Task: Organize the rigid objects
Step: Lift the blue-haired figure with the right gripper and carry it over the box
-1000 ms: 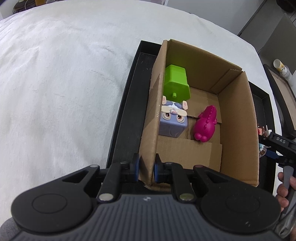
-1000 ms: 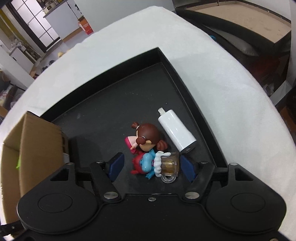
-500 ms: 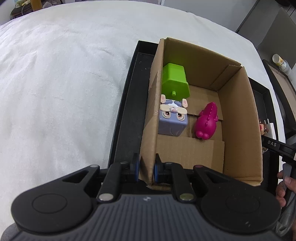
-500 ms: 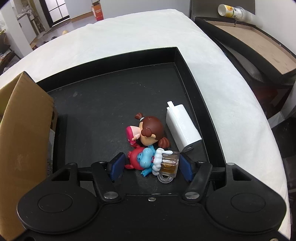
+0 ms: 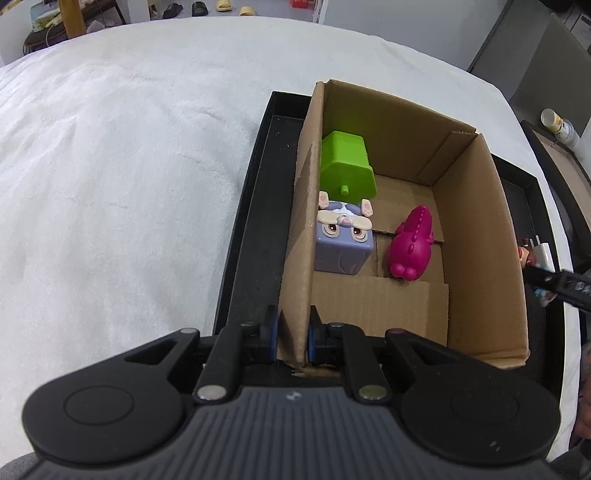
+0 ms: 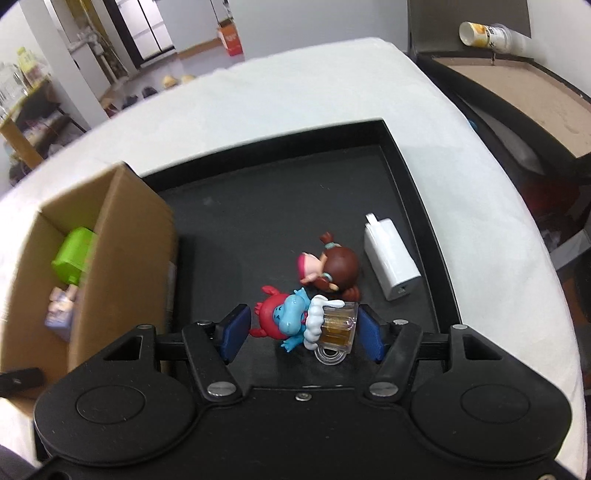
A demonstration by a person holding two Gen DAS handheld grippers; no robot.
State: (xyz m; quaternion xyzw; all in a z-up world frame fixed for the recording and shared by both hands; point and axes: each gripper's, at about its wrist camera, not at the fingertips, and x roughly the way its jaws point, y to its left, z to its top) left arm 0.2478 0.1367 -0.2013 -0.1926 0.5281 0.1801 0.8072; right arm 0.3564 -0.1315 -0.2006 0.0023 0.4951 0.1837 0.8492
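My left gripper (image 5: 291,334) is shut on the near left wall of the cardboard box (image 5: 476,229), which stands in a black tray (image 5: 247,221). Inside the box lie a green block (image 5: 345,166), a purple cube with a cartoon face (image 5: 343,240) and a magenta dinosaur (image 5: 412,242). In the right wrist view my right gripper (image 6: 301,328) is shut on a blue and red toy figure (image 6: 291,317) that carries a clear beer mug (image 6: 338,326). It hangs a little above the tray floor (image 6: 280,206). A brown-haired doll (image 6: 336,266) lies just beyond it.
A white charger plug (image 6: 391,266) lies by the tray's right rim, beside the doll. The box (image 6: 122,240) stands to the left of my right gripper. White cloth covers the table around the tray. A second tray with a bottle (image 6: 487,35) sits off to the right.
My right gripper closed on the blue figure, rolled and rose with it; the doll and charger stayed on the tray. My left gripper kept its hold on the box wall.
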